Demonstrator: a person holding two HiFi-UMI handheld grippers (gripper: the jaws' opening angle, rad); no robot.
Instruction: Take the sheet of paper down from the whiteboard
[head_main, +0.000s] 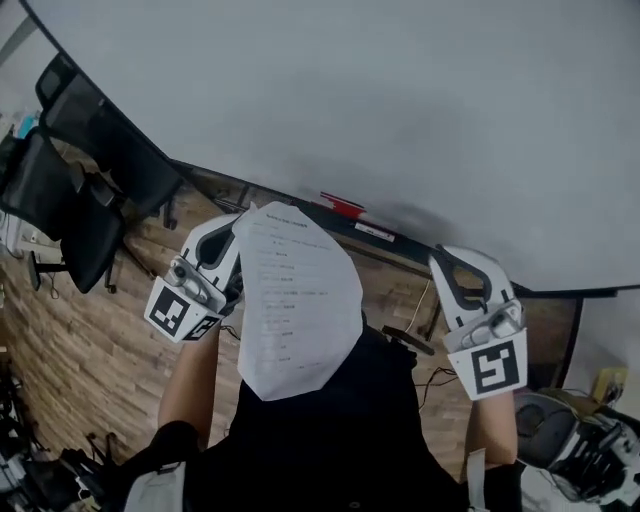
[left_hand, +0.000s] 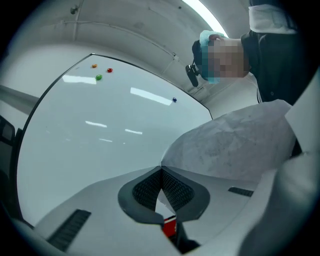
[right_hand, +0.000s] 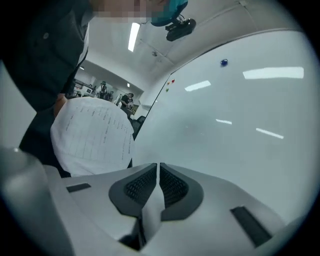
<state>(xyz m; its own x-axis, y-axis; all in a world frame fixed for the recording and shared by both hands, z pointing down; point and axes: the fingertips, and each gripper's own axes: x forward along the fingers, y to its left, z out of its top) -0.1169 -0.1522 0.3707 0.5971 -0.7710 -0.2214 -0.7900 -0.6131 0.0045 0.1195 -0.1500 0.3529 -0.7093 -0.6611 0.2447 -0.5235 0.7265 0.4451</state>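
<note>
the sheet of paper (head_main: 300, 300) is clear of the whiteboard (head_main: 400, 100), pinched by one edge in the left claw (left_hand: 161, 172); the right claw (right_hand: 157, 170) is closed on nothing — a thin one-sided pinch may slip.

Your head camera looks steeply down, close in front of the whiteboard (head_main: 400, 100). Both gripper cameras look along the whiteboard from close by, sharing its blue magnet (left_hand: 174, 100).
</note>
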